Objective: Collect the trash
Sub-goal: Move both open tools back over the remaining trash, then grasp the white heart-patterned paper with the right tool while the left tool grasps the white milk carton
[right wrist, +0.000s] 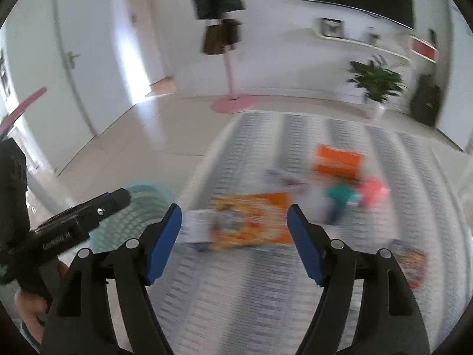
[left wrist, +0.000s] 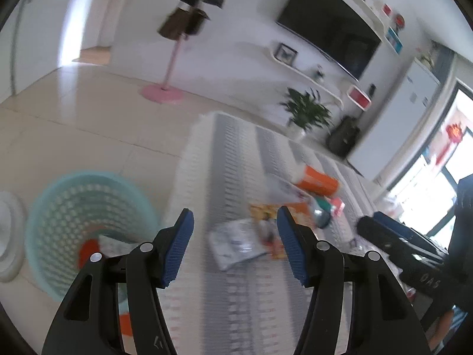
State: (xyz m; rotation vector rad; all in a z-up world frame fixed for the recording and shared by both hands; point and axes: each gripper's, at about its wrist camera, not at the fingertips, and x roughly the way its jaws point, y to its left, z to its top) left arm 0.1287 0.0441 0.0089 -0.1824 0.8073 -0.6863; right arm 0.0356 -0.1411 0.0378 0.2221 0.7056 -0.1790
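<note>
A teal mesh basket (left wrist: 88, 216) stands on the tile floor left of a grey-and-white striped rug (left wrist: 236, 310); an orange-red piece and a pale wrapper lie inside it. Trash lies scattered on the rug: a white wrapper (left wrist: 236, 244), a yellow-orange packet (right wrist: 251, 219), an orange box (right wrist: 338, 161), a green item (right wrist: 340, 195), a pink item (right wrist: 372, 190) and a colourful packet (right wrist: 409, 263). My left gripper (left wrist: 235, 216) hovers open above the rug beside the basket, nothing between its blue pads. My right gripper (right wrist: 234, 213) hovers open over the yellow-orange packet, also holding nothing. Both views are blurred.
A pink coat stand (right wrist: 232, 100) with dark clothes stands beyond the rug. A potted plant (right wrist: 375, 85) and a black bag (right wrist: 425, 103) sit by the far wall under a TV (left wrist: 328, 26). A white round object (left wrist: 9, 230) stands left of the basket.
</note>
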